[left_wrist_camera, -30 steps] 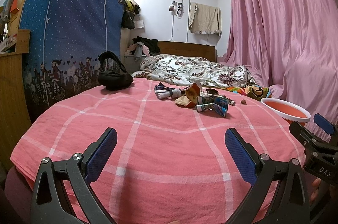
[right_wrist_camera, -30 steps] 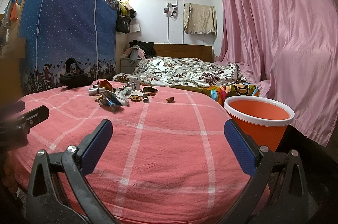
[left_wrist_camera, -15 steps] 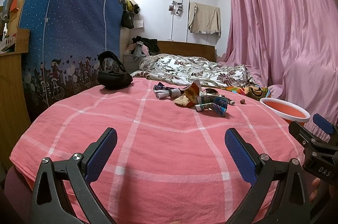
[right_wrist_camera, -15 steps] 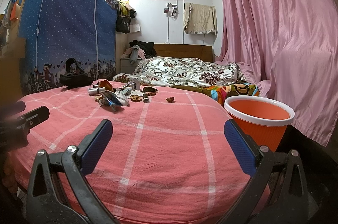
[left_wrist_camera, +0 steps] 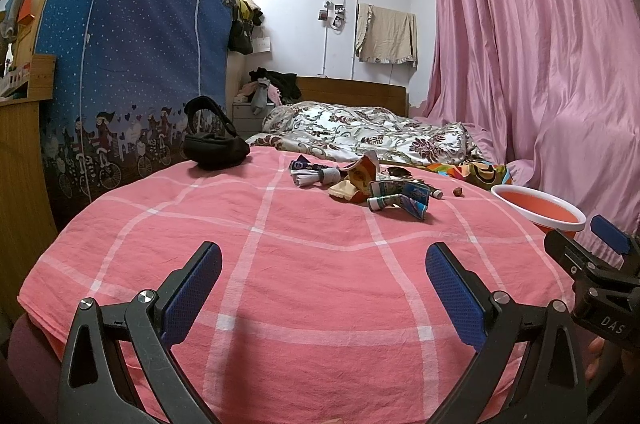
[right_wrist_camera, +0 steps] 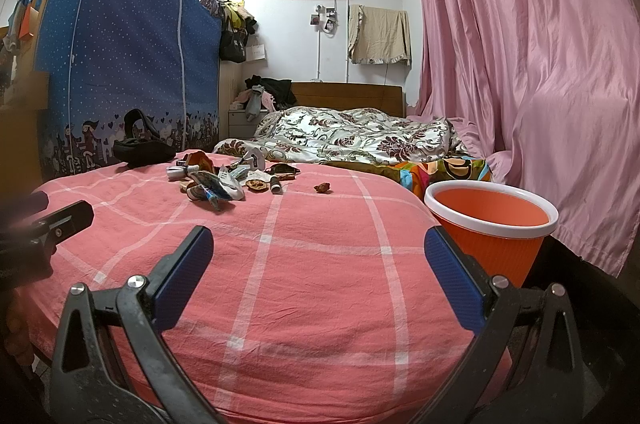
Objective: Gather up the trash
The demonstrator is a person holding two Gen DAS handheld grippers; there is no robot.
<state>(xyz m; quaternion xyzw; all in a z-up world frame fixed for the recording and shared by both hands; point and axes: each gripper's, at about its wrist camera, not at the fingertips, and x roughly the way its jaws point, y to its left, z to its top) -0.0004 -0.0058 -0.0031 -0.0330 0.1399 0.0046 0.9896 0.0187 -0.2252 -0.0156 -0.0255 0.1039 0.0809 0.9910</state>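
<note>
A heap of trash (left_wrist_camera: 368,184) (right_wrist_camera: 224,180), wrappers, squeezed tubes and peel, lies on the pink checked bedsheet (left_wrist_camera: 304,264) far ahead of both grippers. One small brown scrap (right_wrist_camera: 322,187) lies apart to the right of the heap. An orange bin with a white rim (right_wrist_camera: 492,228) (left_wrist_camera: 538,210) stands beside the bed on the right. My left gripper (left_wrist_camera: 322,288) is open above the sheet's near end, nothing between its blue pads. My right gripper (right_wrist_camera: 318,280) is open too, with the bin just past its right finger.
A black pouch with a strap (left_wrist_camera: 214,144) sits on the bed's far left. A crumpled floral quilt (right_wrist_camera: 352,140) covers the far end. A blue fabric wardrobe (left_wrist_camera: 132,64) stands at left, pink curtains (right_wrist_camera: 520,64) at right.
Both grippers stay open; the views have barely shifted, with the left one drifting slightly so the bin sits a little lower at right.
</note>
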